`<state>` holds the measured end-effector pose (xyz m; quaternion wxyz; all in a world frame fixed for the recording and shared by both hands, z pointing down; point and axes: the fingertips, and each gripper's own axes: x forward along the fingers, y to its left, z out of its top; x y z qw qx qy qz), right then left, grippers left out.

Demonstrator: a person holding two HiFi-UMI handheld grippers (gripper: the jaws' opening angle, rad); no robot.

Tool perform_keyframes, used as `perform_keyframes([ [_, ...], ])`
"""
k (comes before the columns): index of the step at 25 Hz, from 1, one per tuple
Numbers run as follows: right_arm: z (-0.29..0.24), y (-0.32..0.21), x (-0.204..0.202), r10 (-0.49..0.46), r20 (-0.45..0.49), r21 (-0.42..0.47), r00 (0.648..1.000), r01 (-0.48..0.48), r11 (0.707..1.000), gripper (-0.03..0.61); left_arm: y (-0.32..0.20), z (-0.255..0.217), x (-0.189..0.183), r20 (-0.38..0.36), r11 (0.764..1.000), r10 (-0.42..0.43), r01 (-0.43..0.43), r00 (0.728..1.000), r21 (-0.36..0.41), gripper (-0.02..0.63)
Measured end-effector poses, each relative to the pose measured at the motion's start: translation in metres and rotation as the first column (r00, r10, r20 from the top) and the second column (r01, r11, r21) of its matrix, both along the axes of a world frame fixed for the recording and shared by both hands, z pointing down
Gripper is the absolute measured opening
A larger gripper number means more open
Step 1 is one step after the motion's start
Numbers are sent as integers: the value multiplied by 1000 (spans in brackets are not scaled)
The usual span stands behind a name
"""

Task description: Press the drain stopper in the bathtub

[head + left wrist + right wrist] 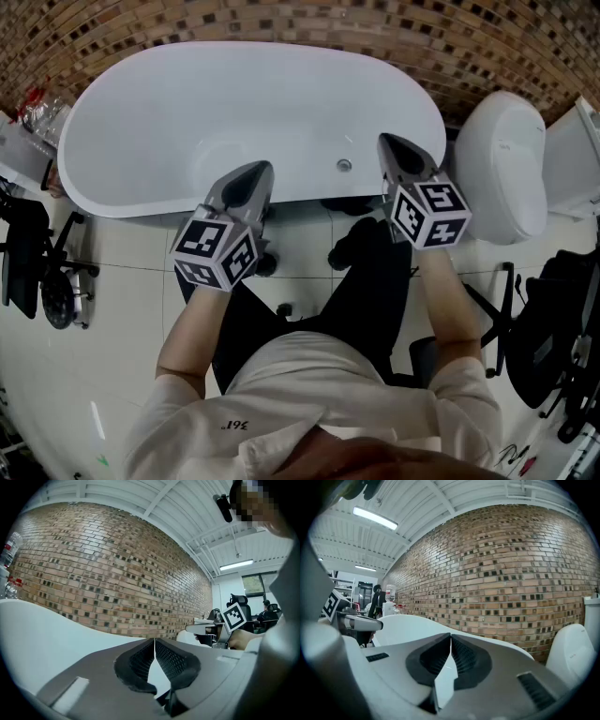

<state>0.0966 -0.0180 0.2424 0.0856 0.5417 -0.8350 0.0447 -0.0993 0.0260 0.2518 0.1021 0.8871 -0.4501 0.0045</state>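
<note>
A white oval bathtub (244, 94) lies ahead of me against a brick wall. Its small round metal drain stopper (344, 165) sits on the tub floor near the front wall, right of centre. My left gripper (255, 173) hangs over the tub's front rim, left of the stopper, jaws shut with nothing between them. My right gripper (389, 145) is at the rim just right of the stopper, also shut and empty. In the left gripper view the left gripper (154, 641) points level at the brick wall, as does the right gripper (450, 636) in its own view. The stopper is hidden in both gripper views.
A white toilet (502, 164) stands right of the tub. Black office chairs (37, 262) are on the tiled floor at the left and another chair (553, 328) at the right. Bottles (37, 108) stand by the tub's left end. My legs and black shoes (352, 248) are below the rim.
</note>
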Motion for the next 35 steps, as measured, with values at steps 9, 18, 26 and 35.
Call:
perform_keyframes([
  [9, -12, -47, 3, -22, 0, 22, 1000, 22, 1000, 17, -50, -1, 6, 8, 1000, -5, 5, 1000, 15, 31],
  [18, -6, -80, 9, -17, -11, -12, 1000, 16, 1000, 17, -80, 8, 24, -8, 999, 50, -50, 999, -17, 31],
  [26, -33, -79, 14, -1, -55, 15, 999, 2, 1000, 17, -84, -9, 11, -16, 999, 30, -30, 999, -12, 31],
  [35, -32, -97, 6, -12, -83, 5, 996, 13, 1000, 15, -96, -10, 6, 21, 1000, 30, -30, 999, -5, 31],
])
